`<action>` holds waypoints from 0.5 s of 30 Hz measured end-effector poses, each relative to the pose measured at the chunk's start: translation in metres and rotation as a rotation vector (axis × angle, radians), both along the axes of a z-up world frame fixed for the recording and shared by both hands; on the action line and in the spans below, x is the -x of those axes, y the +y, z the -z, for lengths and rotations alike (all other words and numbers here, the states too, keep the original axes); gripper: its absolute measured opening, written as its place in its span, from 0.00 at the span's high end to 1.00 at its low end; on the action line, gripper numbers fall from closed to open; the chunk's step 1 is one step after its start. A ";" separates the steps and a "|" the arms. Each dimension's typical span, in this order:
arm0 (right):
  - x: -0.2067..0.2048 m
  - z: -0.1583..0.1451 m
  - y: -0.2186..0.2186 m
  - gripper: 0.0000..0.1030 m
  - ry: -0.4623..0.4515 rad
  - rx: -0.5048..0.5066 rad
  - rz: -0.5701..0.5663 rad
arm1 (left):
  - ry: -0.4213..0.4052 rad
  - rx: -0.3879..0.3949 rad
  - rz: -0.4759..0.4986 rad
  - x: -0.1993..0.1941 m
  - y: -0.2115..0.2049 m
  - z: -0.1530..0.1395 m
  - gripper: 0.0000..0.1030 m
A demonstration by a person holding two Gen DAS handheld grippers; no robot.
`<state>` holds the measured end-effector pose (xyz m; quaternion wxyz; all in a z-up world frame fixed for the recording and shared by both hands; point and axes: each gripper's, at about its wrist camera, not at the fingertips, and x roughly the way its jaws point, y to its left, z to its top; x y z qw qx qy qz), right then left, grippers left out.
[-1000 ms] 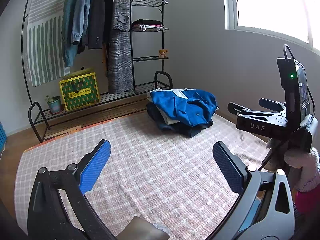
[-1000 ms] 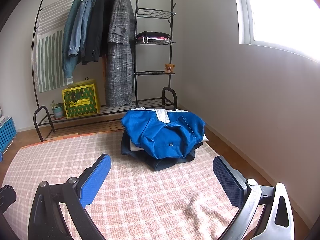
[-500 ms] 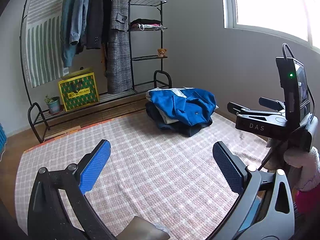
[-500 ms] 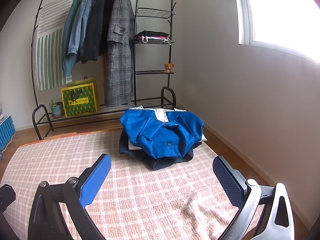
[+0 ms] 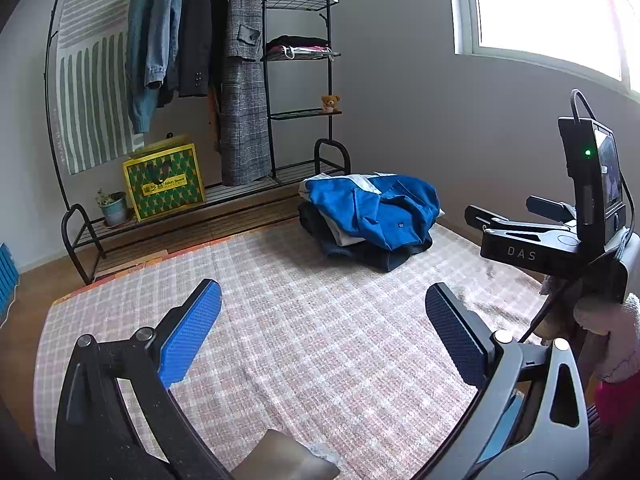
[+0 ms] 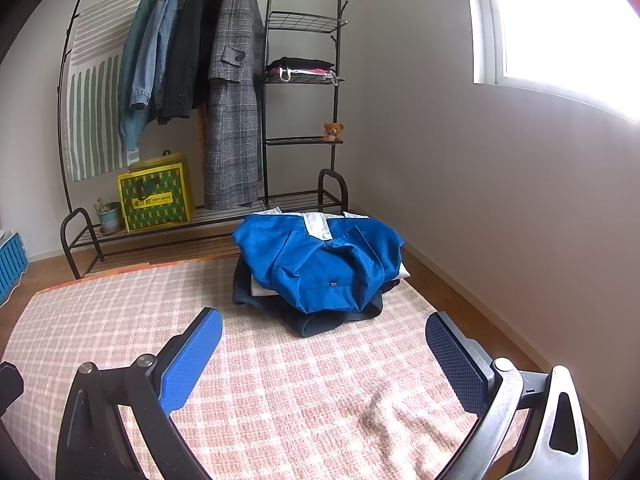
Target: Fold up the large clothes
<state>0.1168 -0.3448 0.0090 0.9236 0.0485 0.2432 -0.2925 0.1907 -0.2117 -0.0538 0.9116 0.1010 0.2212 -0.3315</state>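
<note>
Far left, against the wall: blue crate (image 6: 12, 264), then small potted plant (image 6: 108, 214) and yellow-green bag (image 6: 154, 196) on the bottom shelf of a black rack (image 6: 70, 92). Hanging from the rack's rail: striped cloth (image 6: 92, 108), denim jackets (image 6: 152, 60), black jacket (image 6: 196, 48), grey plaid coat (image 6: 232, 104). On the rack's right-hand shelves: folded dark clothes (image 6: 300, 68) and, one shelf lower, a little teddy bear (image 6: 333, 131).

Left gripper (image 5: 322, 330) hovering above the pink checked rug (image 5: 304, 320), jaws wide open, blue pads (image 5: 190, 336) holding nothing. Right gripper (image 6: 324, 356) likewise above the rug, jaws spread wide and empty; seen also from the left wrist view at its right edge (image 5: 516, 214), held by a gloved hand (image 5: 612, 340).

Centre to right, at the rug's far edge near the rack's foot: pile of clothes (image 6: 316, 276), blue jacket (image 6: 320, 264) with white collar on top, something white under it, dark garments at the bottom. Well apart from both grippers.

Right: plain grey wall, bright window (image 6: 568, 28) high up.
</note>
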 end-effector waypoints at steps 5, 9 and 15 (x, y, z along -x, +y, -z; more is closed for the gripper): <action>-0.001 0.000 0.000 0.00 0.000 -0.001 0.000 | -0.002 -0.002 -0.004 -0.001 0.001 0.001 0.00; 0.000 0.001 0.000 0.00 0.002 -0.001 -0.001 | -0.002 -0.002 -0.002 -0.001 0.001 0.001 0.00; 0.001 0.003 0.000 0.00 0.004 0.001 -0.001 | -0.001 -0.005 -0.003 -0.001 0.002 0.001 0.00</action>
